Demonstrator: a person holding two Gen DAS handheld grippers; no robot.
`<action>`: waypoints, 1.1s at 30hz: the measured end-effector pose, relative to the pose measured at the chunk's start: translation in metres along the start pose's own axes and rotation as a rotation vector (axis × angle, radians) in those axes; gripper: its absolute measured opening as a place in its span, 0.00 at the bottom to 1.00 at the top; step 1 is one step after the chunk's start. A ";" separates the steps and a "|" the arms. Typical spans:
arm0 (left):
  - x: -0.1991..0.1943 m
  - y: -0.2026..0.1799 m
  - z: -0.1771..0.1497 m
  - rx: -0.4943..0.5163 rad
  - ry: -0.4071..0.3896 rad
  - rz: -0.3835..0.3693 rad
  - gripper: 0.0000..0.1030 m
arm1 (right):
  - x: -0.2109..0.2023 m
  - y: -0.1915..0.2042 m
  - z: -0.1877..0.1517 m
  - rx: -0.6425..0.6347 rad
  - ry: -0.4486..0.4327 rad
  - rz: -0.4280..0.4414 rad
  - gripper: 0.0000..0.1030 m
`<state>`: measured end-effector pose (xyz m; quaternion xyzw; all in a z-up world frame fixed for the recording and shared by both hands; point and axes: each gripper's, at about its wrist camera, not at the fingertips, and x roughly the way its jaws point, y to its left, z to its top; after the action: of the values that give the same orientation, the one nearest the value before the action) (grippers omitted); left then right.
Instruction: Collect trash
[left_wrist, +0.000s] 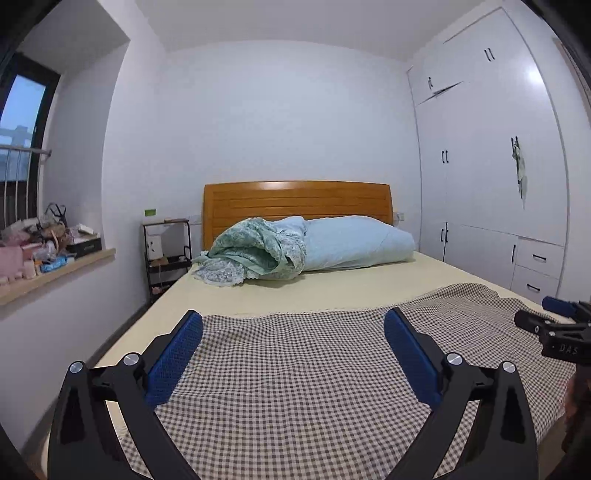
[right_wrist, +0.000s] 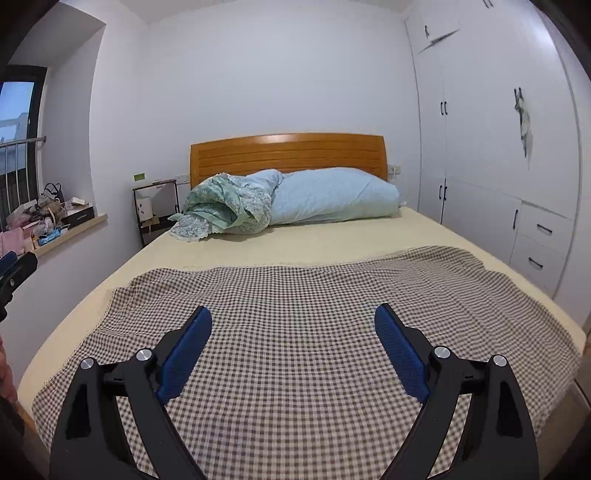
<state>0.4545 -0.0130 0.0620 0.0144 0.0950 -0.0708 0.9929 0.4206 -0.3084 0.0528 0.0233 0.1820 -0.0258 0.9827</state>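
Over the checked cloth on the bed, I hold the left hand-held gripper and the right hand-held gripper spread apart and empty, ready to grab, though I see no trash here yet.

Clutter on the window ledge too jumbled to identify, shelf rack contents indistinct, wardrobe cut by frame edge, bed's foot hidden behind gripper bodies.
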 end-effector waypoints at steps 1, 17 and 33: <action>-0.011 -0.002 0.000 0.001 -0.005 -0.005 0.92 | -0.006 0.000 -0.001 0.001 -0.002 0.001 0.83; -0.182 -0.033 -0.027 0.022 0.000 -0.079 0.92 | -0.131 -0.012 -0.046 0.028 0.064 0.025 0.83; -0.386 -0.061 -0.098 0.055 0.033 -0.012 0.92 | -0.281 -0.005 -0.133 -0.005 0.058 0.037 0.83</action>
<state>0.0525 -0.0163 0.0383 0.0422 0.1092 -0.0791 0.9900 0.1107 -0.2943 0.0296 0.0250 0.2098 -0.0064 0.9774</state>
